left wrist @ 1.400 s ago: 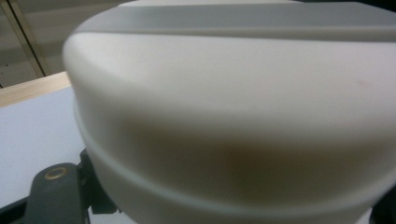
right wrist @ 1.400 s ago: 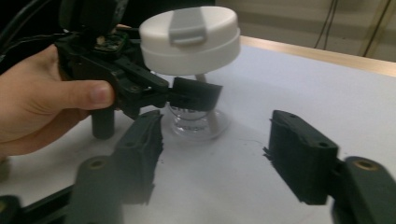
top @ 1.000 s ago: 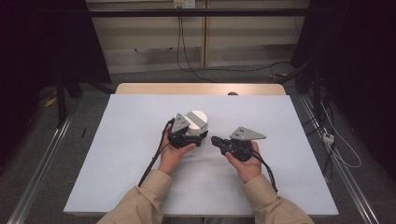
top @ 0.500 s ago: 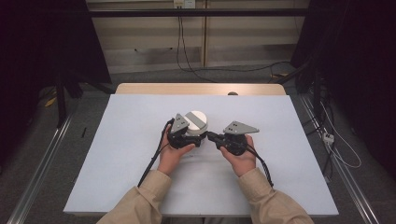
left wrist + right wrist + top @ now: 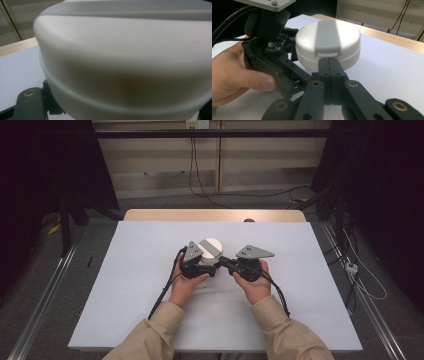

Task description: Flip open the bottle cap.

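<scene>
The round white plastic container (image 5: 328, 45) with a grey lid tab (image 5: 327, 37) sits at table centre, pinched by the left gripper (image 5: 207, 267). At its 4 o'clock, the right gripper (image 5: 328, 63), jaws pressed together, touches under the tab; next, probably prying it upward.

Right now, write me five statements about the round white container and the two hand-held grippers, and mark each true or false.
1. The round white container has a grey strap across its lid. True.
2. The left hand-held gripper is shut on the container. True.
3. The right hand-held gripper has its jaws wide open. False: they are shut together.
4. The container lies on its side. False: it is upright.
5. The right gripper's tips point at the grey strap's tab. True.
</scene>
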Demonstrator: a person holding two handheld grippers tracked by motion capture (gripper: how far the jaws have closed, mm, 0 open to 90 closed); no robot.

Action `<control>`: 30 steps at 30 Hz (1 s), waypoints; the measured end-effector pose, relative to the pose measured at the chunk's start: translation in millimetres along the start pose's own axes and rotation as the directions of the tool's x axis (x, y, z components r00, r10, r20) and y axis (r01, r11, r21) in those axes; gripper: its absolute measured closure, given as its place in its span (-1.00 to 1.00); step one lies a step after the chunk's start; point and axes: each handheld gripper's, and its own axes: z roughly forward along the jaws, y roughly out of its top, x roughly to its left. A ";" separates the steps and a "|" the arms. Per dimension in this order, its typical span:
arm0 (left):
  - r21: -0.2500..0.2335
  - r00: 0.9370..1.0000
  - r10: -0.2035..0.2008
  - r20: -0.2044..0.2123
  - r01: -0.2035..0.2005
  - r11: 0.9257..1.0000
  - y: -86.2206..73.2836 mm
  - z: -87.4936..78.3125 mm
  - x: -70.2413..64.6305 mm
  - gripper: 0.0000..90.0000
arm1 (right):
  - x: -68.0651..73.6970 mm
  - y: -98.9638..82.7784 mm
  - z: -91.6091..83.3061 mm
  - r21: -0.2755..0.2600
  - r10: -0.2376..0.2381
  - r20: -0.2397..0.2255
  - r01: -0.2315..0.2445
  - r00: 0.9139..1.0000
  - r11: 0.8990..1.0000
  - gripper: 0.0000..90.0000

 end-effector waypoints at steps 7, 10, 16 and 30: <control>0.001 1.000 -0.002 -0.003 0.002 1.000 0.1 0.4 -0.1 -0.59 | -1.2 4.0 -2.1 -0.021 -0.005 0.005 0.005 1.000 1.000 0.99; 0.002 1.000 -0.004 -0.003 0.004 1.000 0.2 0.5 -0.2 -0.59 | -1.3 6.9 -2.4 -0.029 -0.009 0.007 0.009 1.000 1.000 0.99; 0.007 1.000 0.000 -0.003 0.000 1.000 0.3 0.3 0.1 -0.59 | -0.7 15.7 -0.6 -0.034 -0.021 0.007 0.022 1.000 0.999 0.99; 0.007 1.000 -0.004 -0.001 0.004 1.000 0.3 0.2 -0.1 -0.59 | 2.6 31.9 4.8 -0.045 -0.051 0.013 0.051 0.999 0.998 0.99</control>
